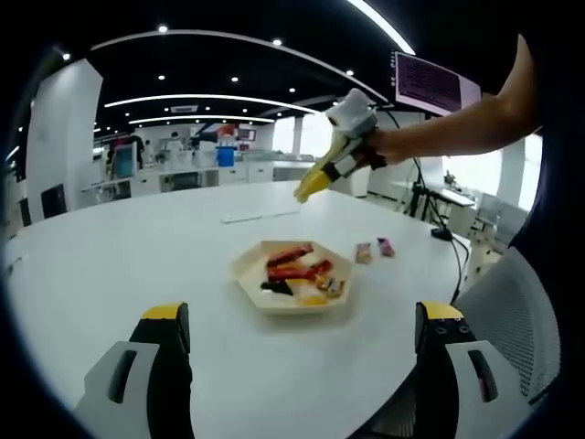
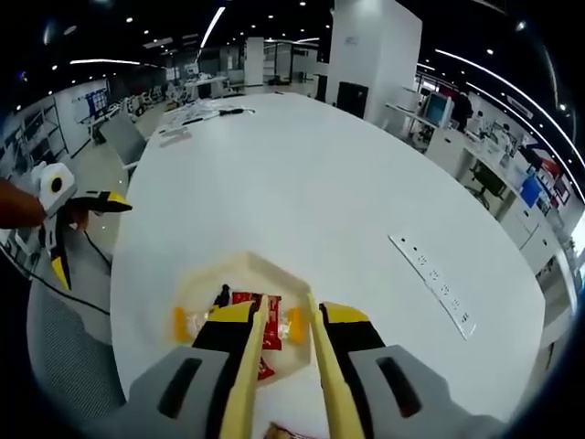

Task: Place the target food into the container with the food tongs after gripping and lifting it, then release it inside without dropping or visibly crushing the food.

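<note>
Tongs [image 2: 283, 366] in right gripper [image 2: 285, 320] over tray [image 2: 196, 288].

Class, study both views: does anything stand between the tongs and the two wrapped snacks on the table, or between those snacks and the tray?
Nothing visible does. The tongs, held in the right hand-held gripper, hang in open air above the white table; only bare tabletop separates the two wrapped snacks from the tray.

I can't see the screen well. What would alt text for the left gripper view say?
A pale hexagonal tray of wrapped snacks sits on a large white table in an open office. Above it a person's hand holds the right gripper, which carries yellow food tongs. The left gripper stands open in the foreground, and two more wrapped snacks lie beside the tray.
</note>
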Demonstrator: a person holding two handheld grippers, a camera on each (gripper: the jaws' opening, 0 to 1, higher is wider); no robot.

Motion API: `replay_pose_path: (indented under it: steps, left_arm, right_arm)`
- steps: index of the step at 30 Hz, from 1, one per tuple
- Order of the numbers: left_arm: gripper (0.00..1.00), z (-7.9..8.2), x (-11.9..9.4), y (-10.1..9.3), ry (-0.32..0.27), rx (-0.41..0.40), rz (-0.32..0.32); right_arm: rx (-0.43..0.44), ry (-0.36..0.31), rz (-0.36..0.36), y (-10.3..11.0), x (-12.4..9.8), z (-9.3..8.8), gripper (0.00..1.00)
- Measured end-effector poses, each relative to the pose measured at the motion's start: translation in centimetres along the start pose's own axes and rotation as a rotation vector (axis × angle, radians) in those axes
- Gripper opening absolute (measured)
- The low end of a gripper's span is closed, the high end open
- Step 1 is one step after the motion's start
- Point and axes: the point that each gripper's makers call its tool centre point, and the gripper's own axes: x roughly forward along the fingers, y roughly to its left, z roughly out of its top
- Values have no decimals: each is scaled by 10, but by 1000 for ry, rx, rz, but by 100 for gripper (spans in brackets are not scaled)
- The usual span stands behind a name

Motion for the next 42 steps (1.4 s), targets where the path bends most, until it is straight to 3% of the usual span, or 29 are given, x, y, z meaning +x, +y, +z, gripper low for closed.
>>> replay_pose_path:
  steps: [13,42]
  left_arm:
    - [99,-2,1,-2,9,3,-5]
    - [99,-7,3,-3,36,6,-18]
  right_arm:
    - [-31,-16,-1,-7,-18,-7,26]
    - [-10,-20,-5,-17,-68,-60,27]
